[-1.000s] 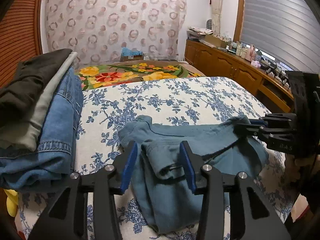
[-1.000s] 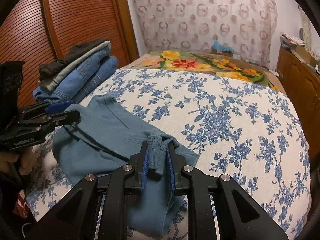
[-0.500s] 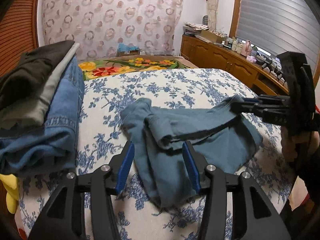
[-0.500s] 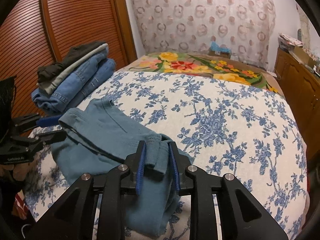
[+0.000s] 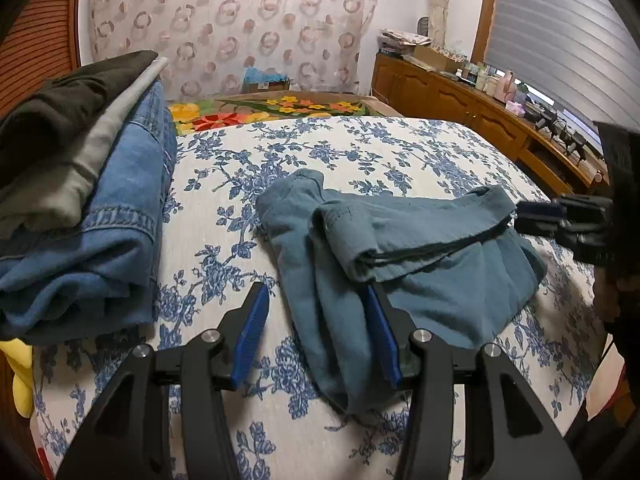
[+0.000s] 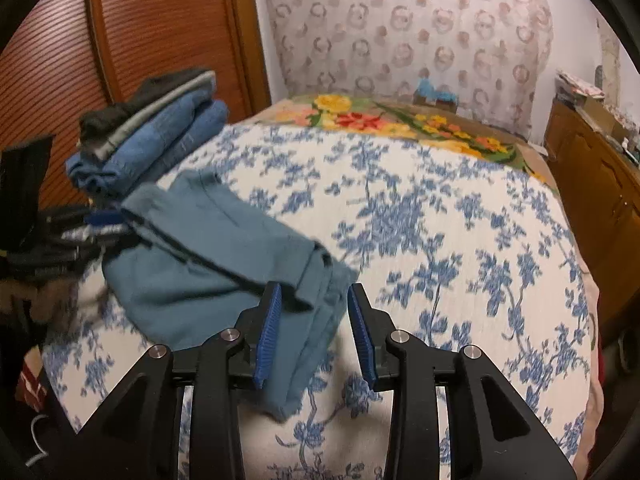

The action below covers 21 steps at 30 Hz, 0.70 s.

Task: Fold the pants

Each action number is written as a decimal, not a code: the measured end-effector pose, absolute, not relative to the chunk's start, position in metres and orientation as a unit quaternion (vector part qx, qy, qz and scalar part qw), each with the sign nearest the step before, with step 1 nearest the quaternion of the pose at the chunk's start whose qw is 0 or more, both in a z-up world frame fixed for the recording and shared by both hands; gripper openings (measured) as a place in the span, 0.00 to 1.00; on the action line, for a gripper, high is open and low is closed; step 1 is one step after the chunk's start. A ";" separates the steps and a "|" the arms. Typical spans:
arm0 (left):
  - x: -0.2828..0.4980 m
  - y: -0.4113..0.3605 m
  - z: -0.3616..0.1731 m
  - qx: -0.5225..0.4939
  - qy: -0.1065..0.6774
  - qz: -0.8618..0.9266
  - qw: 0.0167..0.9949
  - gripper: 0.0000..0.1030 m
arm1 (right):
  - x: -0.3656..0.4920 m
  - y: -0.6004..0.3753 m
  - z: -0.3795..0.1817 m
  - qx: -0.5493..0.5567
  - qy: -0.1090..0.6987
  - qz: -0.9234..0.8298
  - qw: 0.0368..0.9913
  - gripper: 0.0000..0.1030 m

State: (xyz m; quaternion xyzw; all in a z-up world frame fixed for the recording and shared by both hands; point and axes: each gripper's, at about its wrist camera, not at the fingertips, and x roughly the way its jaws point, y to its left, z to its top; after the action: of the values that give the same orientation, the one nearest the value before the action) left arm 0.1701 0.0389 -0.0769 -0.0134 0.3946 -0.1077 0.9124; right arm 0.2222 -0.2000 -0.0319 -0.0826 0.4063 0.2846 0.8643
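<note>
The teal pants (image 5: 400, 248) lay folded on the flowery bedspread (image 5: 360, 148). The right gripper (image 6: 314, 332) had just been opening, its pads off the cloth between them. The left gripper (image 5: 316, 336) gaped too, gripping nothing.

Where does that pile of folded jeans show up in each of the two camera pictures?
Left wrist view: the pile of folded jeans fills the left edge, large and close, lying on the flowered bedspread.
Right wrist view: the pile sits smaller at upper left, before the wooden slatted door.
Shared landmark: the teal pants lie beside the pile in both.
</note>
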 end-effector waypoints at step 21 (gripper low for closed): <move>0.236 0.043 -0.072 -0.016 0.417 -0.085 0.905 0.48 | 0.285 -0.180 -0.033 -0.094 0.415 0.291 0.857 0.33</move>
State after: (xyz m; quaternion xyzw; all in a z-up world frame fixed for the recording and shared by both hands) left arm 0.2360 0.0425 -0.0716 -0.0165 0.4172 -0.0852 0.9046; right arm 0.2846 -0.1802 -0.0332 -0.0943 0.4149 0.2913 0.8568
